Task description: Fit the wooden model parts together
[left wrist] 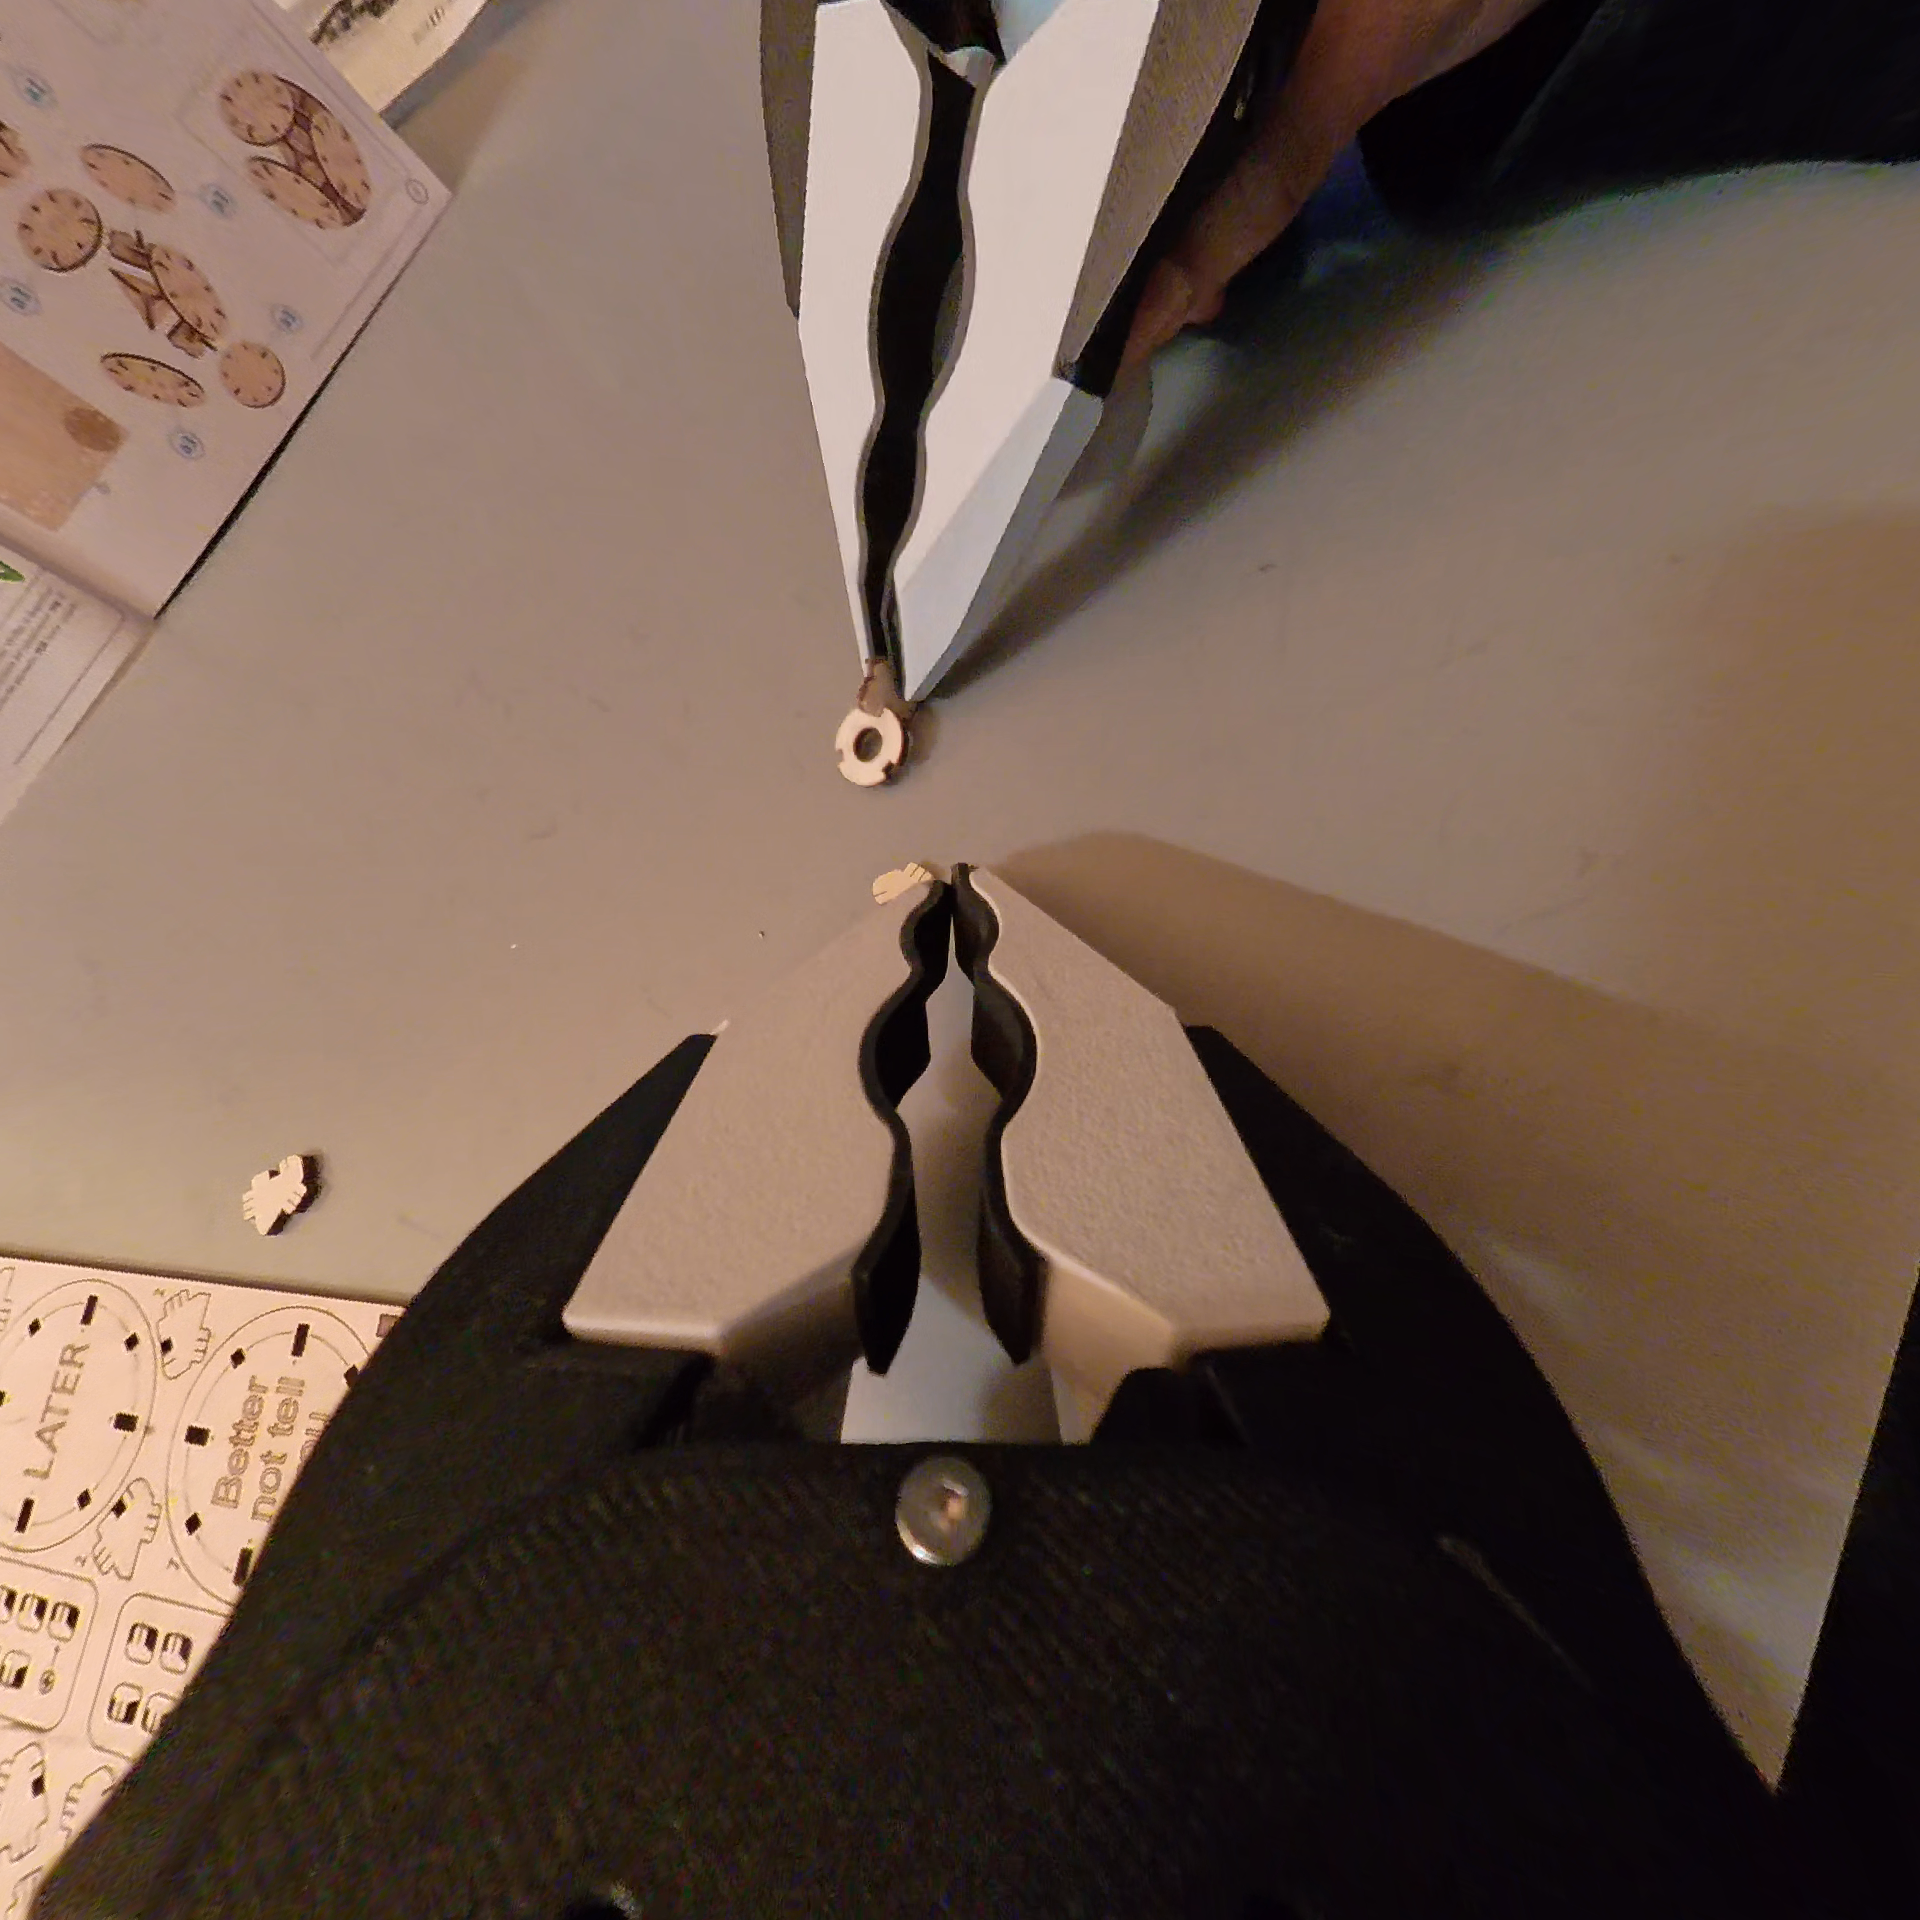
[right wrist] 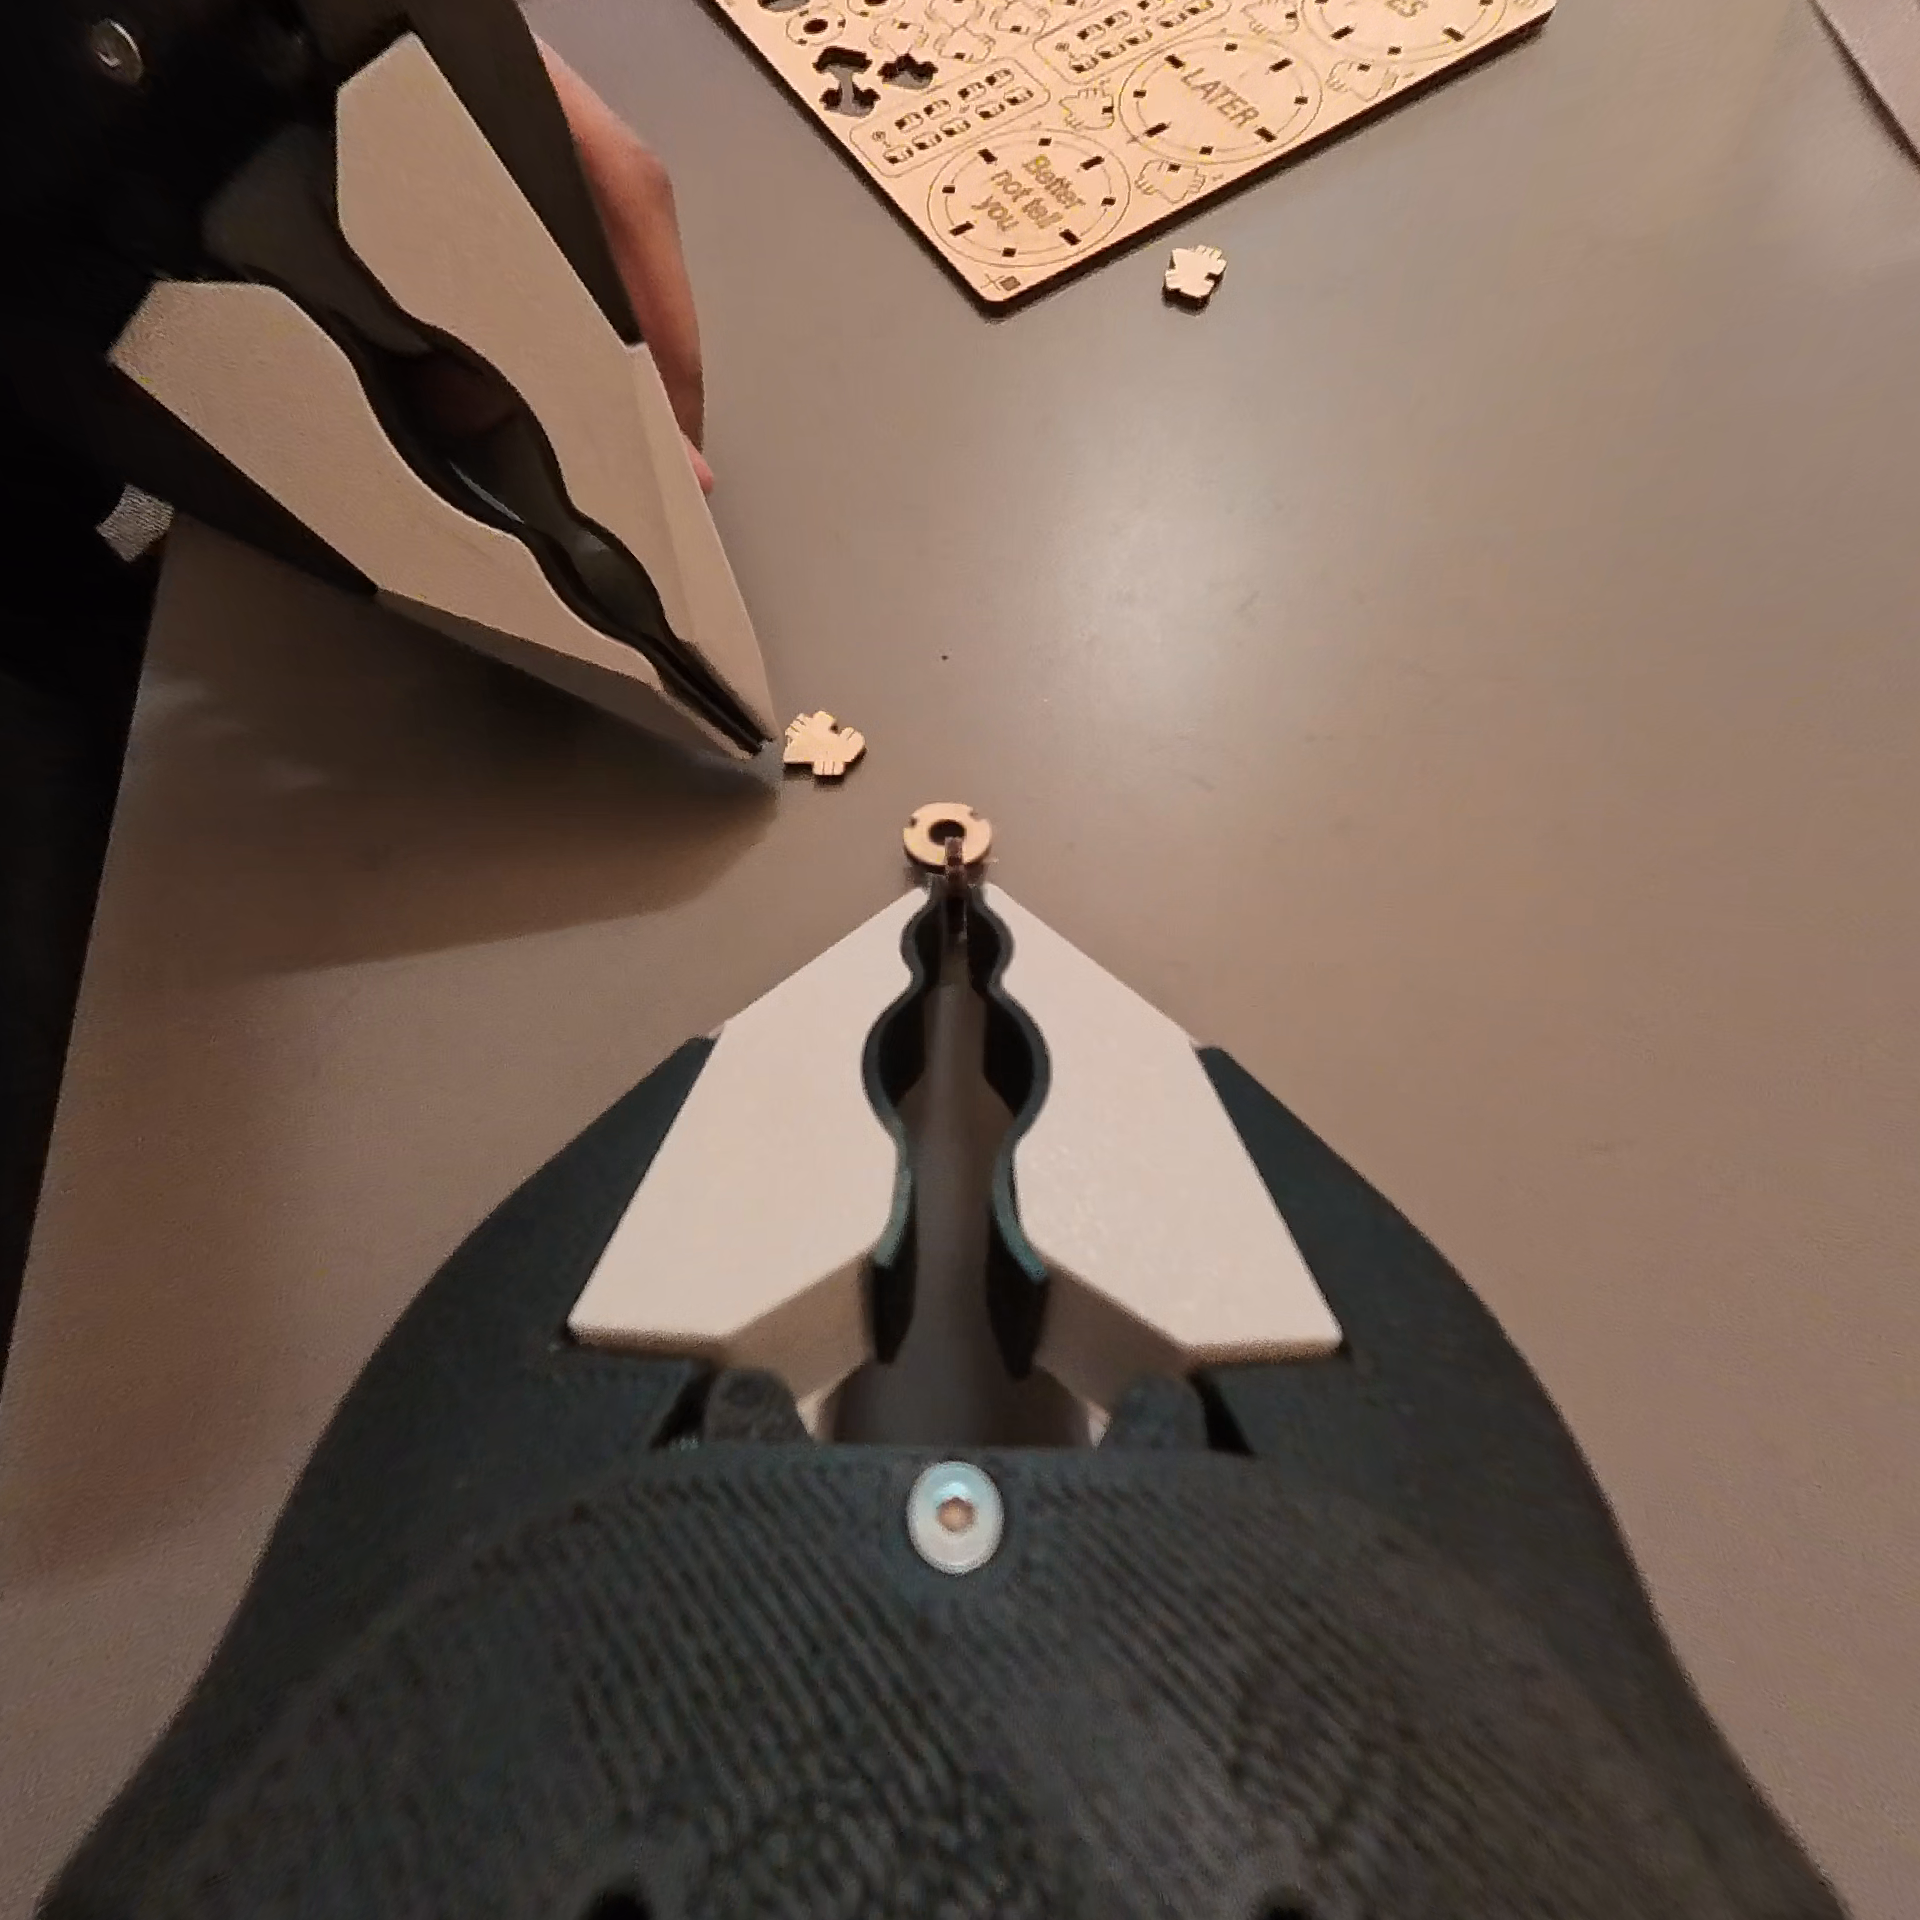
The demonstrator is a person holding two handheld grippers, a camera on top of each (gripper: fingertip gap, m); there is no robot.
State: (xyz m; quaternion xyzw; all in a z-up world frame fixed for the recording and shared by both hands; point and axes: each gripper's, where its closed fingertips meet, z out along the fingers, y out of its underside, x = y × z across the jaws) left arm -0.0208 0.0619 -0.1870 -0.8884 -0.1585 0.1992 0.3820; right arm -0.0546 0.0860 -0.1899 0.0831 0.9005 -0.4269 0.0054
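Observation:
My right gripper (right wrist: 951,896) is shut on a small thin wooden piece (right wrist: 951,871) held on edge. The piece's lower end meets a notched wooden ring (right wrist: 943,834) that lies flat on the grey table (right wrist: 1351,727). In the left wrist view the right gripper (left wrist: 885,677) comes in from the top with that piece (left wrist: 876,694) at the ring (left wrist: 871,744). My left gripper (left wrist: 954,883) is shut. A small hand-shaped wooden piece (left wrist: 900,884) lies flat on the table just beside its tips, not between them. The right wrist view shows the same: the left gripper (right wrist: 758,740) is next to the piece (right wrist: 826,746).
A wooden sheet of punch-out parts (left wrist: 125,1507) lies at the lower left, and shows at the top in the right wrist view (right wrist: 1143,125). Another loose hand-shaped piece (left wrist: 281,1195) lies near it. A printed instruction sheet (left wrist: 208,260) is at the upper left. A person's hand (left wrist: 1226,239) holds the right gripper. Left tips to right tips: about 5 centimetres.

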